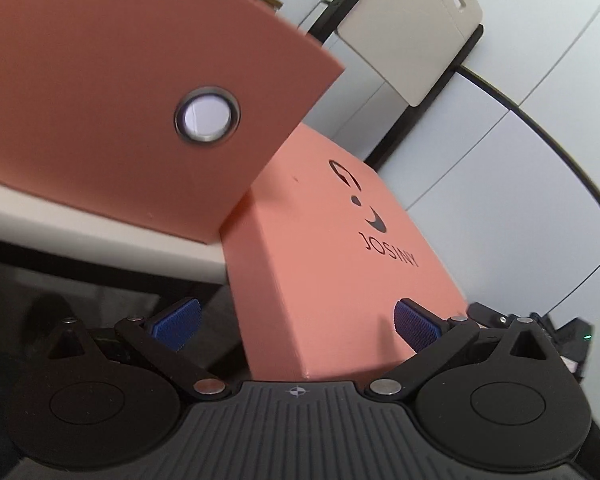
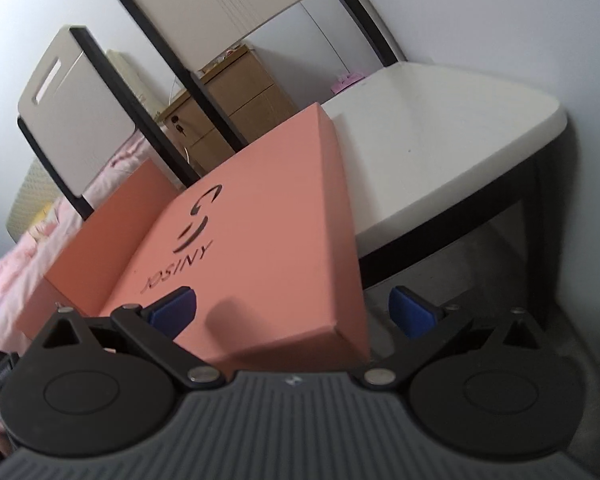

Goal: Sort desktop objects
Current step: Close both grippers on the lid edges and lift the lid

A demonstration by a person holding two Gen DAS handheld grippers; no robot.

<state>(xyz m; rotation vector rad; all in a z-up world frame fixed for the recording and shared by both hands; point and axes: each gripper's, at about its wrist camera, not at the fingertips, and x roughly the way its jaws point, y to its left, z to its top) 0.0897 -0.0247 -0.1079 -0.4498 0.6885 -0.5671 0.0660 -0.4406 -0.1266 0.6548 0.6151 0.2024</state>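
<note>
A salmon box lid [image 1: 332,248] printed JOSINY lies tilted, its near corner reaching between the fingers of my left gripper [image 1: 296,324]. That gripper is open: its right finger [image 1: 416,326] hovers over the lid's top and the left one stands clear of the side wall. Behind it, at upper left, is the matching box base [image 1: 120,92], which has a metal-ringed hole [image 1: 207,115]. In the right wrist view the same lid [image 2: 260,220] leans against the base [image 2: 112,232]. My right gripper [image 2: 292,310] is open and straddles the lid's near right corner.
The white table [image 2: 440,140] has a black frame, and its front edge runs close to both grippers. Beige chairs [image 2: 72,108] with black frames stand behind it, along with a wooden drawer cabinet [image 2: 236,100]. Pink bedding [image 2: 20,264] lies at the left.
</note>
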